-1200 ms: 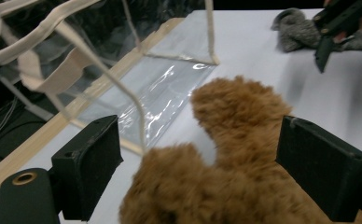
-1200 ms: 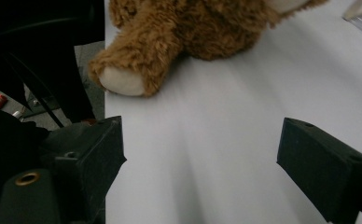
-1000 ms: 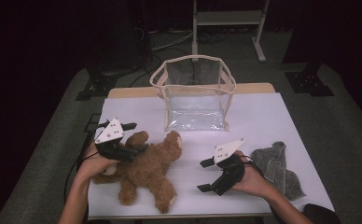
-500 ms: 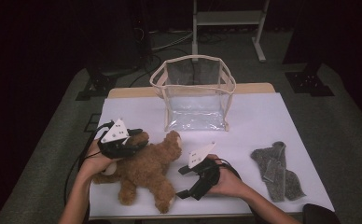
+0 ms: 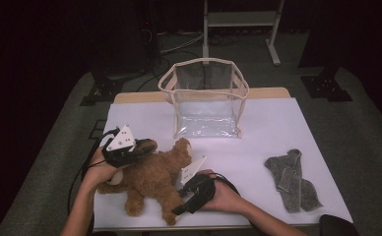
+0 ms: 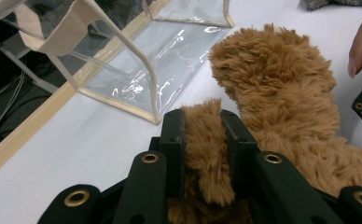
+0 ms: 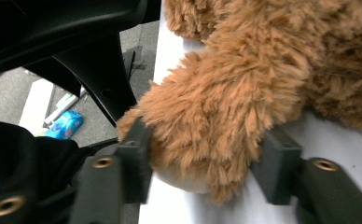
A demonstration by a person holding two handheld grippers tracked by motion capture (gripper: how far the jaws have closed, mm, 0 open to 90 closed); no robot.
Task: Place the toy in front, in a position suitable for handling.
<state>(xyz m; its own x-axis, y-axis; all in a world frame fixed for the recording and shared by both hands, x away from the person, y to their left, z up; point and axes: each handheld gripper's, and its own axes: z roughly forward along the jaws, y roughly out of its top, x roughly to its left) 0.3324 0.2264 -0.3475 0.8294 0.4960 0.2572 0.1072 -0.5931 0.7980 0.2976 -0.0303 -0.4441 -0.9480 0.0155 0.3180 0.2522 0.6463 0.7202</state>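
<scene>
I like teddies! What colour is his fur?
The teddy bear is golden brown; the left gripper view shows it best.

- Your high view looks forward and down from your side of the white-topped table point(image 5: 277, 132).
- Your left gripper view sits close behind its jaws, facing the clear plastic bag with cream fabric trim point(image 6: 137, 60).
- Your right gripper view sits closest, facing the table's near edge and the floor.
- All three share the fluffy brown plush bear point(image 5: 157, 177) point(image 6: 272, 93) point(image 7: 244, 88).
</scene>
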